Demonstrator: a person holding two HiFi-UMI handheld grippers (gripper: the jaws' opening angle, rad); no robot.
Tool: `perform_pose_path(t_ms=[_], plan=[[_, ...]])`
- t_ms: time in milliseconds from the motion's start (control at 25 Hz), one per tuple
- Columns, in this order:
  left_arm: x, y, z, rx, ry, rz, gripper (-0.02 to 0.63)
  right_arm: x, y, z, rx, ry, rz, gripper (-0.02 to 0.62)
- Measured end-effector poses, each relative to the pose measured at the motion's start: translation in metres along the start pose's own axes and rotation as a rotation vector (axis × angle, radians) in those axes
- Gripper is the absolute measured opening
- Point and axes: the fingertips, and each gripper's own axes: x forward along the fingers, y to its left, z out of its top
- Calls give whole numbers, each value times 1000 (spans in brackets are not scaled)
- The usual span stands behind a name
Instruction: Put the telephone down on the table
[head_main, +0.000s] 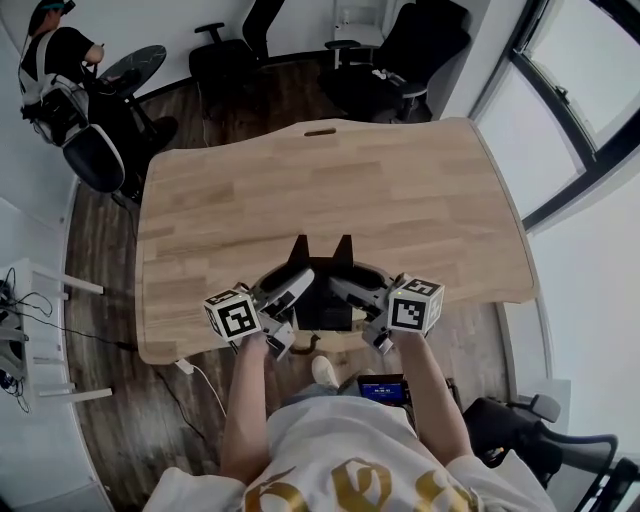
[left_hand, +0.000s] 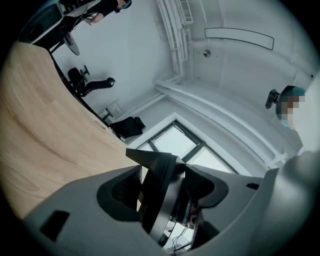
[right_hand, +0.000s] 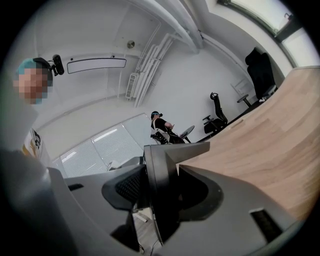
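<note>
**Head view.** The phone is a flat black thing. It is held over the near edge of the table, right in front of the person. The left gripper pinches it from the left side. The right gripper pinches it from the right side. Two pointy corners of the phone point away from the person, toward the far side of the table. Its long way seems to run the same way, from near to far. I cannot tell if its bottom touches the wood yet.

**Left gripper view.** The jaws are squeezed tight on the phone. It sits on its thin edge between them, and one sharp corner pokes out past the jaws. The table is off to the left.

**Right gripper view.** Here too the jaws are closed tight on the phone. It is thin and stands upright between them, and a corner sticks out in front. The table is on the right.

I think the phone is being carried to its spot and is not let go yet. Next it needs to go down softly until it rests on the wood. Then both grippers can open together so it does not tip.
</note>
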Motion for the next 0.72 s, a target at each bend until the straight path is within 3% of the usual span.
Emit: perform_pose_path(t_ms=[720], plan=[[18,27,21,-22,-4,21,247,22,-28,19,-3,17,5,201]])
